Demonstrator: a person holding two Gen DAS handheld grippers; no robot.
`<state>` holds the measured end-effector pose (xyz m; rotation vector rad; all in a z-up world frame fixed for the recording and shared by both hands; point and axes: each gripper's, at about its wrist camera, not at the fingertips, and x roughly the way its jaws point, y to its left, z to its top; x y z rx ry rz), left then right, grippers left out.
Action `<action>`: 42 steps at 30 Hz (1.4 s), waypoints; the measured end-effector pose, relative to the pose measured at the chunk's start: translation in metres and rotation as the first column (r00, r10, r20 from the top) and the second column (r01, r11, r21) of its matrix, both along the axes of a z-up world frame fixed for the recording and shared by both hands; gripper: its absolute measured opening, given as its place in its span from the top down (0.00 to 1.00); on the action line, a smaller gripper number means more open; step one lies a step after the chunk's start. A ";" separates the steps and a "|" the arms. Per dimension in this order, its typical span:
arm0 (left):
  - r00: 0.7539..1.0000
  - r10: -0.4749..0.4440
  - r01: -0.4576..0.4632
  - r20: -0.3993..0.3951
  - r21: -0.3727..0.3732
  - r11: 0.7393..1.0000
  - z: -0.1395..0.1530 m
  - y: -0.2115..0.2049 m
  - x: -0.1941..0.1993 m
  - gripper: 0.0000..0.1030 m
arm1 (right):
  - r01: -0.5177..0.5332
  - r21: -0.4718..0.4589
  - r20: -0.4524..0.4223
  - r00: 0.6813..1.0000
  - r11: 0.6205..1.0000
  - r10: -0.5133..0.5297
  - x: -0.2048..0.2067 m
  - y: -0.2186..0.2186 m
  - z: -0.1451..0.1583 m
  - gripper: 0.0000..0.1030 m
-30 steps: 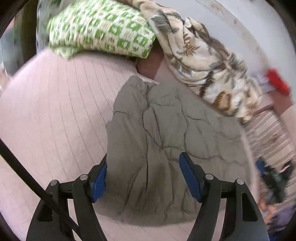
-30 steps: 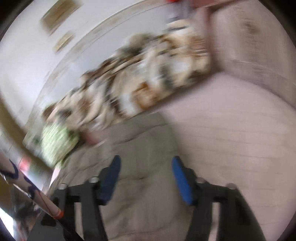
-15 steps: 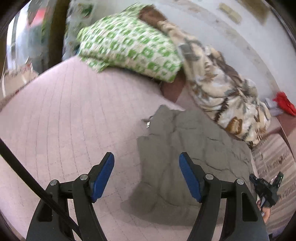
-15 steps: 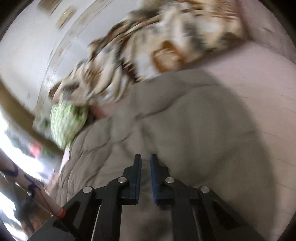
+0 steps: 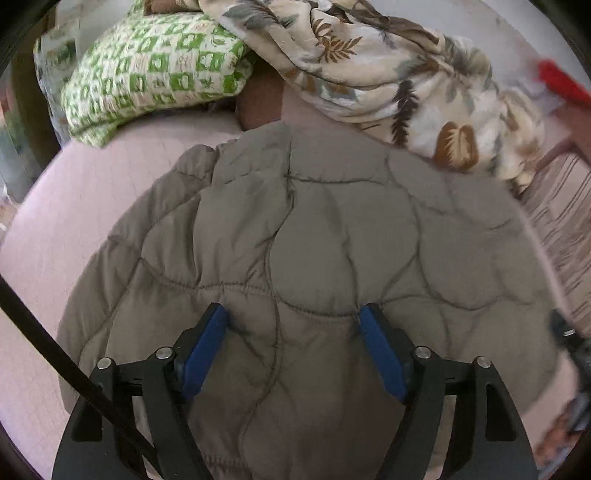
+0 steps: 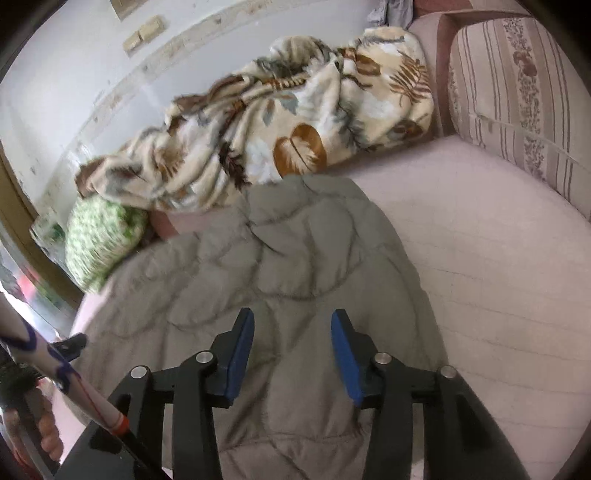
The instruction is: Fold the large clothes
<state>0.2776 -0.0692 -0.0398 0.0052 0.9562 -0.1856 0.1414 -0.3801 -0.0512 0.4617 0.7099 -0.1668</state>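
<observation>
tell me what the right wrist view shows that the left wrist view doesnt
Only the right wrist view: the striped floral cushion, the plaques on the wall, and a hand at lower left. Only the left wrist view: a red object at upper right. Both: the grey quilted jacket on the pink bed, the leaf-print blanket and the green checked pillow.

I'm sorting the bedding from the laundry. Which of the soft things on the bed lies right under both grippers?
The grey quilted jacket, spread flat on the pink sheet. The leaf-print blanket and green checked pillow lie beyond it, by the wall.
</observation>
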 end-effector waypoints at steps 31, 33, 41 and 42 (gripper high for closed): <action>0.944 0.033 -0.025 0.327 -0.028 0.999 0.086 0.045 -0.315 0.04 | -0.001 -0.249 -0.083 0.996 0.969 -0.020 -0.211 0.139 -0.012 0.23; 0.954 0.039 -0.029 0.298 -0.037 0.999 0.078 0.047 -0.319 0.04 | -0.017 -0.285 -0.100 0.995 0.958 -0.012 -0.221 0.149 -0.015 0.22; 0.970 0.062 -0.071 0.235 0.031 0.997 0.057 0.049 -0.325 0.04 | -0.056 -0.307 -0.168 0.986 0.950 0.003 -0.228 0.165 -0.025 0.22; 0.970 0.064 -0.075 0.232 0.039 0.996 0.056 0.049 -0.325 0.04 | -0.057 -0.311 -0.174 0.985 0.949 0.002 -0.228 0.167 -0.025 0.22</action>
